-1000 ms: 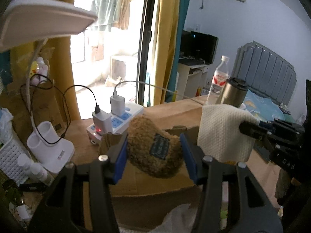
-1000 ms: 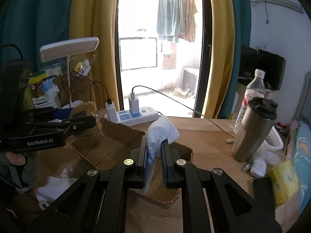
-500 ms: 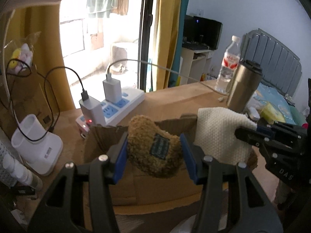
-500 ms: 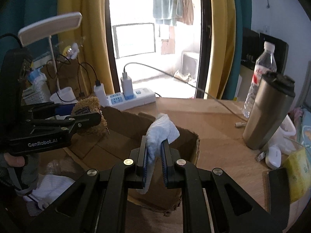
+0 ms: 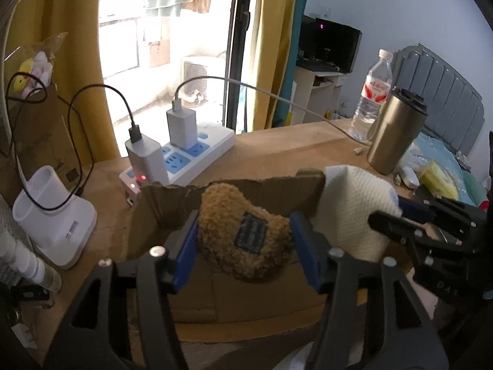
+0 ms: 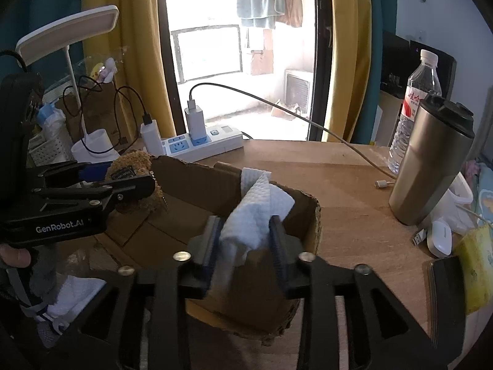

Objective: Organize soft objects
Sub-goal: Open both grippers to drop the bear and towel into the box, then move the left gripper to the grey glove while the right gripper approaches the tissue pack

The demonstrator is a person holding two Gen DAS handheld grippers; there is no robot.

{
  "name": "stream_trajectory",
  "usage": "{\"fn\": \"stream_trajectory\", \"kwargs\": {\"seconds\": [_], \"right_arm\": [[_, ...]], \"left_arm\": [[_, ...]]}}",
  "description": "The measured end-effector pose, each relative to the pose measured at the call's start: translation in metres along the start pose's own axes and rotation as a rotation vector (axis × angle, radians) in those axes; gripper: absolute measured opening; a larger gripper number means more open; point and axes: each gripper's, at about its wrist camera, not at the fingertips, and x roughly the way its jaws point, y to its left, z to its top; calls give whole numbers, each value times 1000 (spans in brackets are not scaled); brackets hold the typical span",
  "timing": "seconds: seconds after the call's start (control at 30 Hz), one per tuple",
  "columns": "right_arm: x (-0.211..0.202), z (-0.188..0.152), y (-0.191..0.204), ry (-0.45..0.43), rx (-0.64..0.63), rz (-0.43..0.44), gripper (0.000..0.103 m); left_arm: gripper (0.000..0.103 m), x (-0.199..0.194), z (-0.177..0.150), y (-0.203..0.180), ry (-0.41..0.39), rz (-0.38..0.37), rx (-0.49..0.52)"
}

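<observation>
Over the open cardboard box (image 5: 234,185), the left gripper (image 5: 243,243) is opening around a brown plush toy (image 5: 243,237); beside it, the right gripper (image 6: 246,243) is opening around a white cloth (image 6: 255,212). The release appears under way; next, both must lift clear.

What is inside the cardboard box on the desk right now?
Bare floor flaps show inside the cardboard box. The brown plush and white cloth hang over its opening. Its near corners are hidden behind the tools.

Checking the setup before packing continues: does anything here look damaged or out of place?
The brown cardboard box is damaged: its top edges are ragged and torn, with the flaps ripped off. Nothing is spilled.
</observation>
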Motion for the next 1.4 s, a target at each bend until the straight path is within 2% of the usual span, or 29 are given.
{"fn": "stream_trajectory", "kwargs": {"seconds": [0.07,0.17,0.5,0.63,1.07,1.4], "right_arm": [[-4,0,1,-5,-1,-1,42],[-10,1,4,-16,-1,-2,47],[-40,-1,12,-56,-6,-27,49],[-53,-3,16,-72,1,-38,58],[-87,-19,32,-98,-12,-52,59],[-101,-36,38,-98,-9,-56,59]], "left_arm": [[65,-4,0,1,-5,4,-2],[75,-11,0,1,-16,7,-6],[75,-43,-3,3,-67,-1,-11],[76,-58,-6,1,-89,-3,-10],[76,-102,-26,-7,-142,-24,-7],[76,-119,-51,-10,-134,-23,-12]]}}
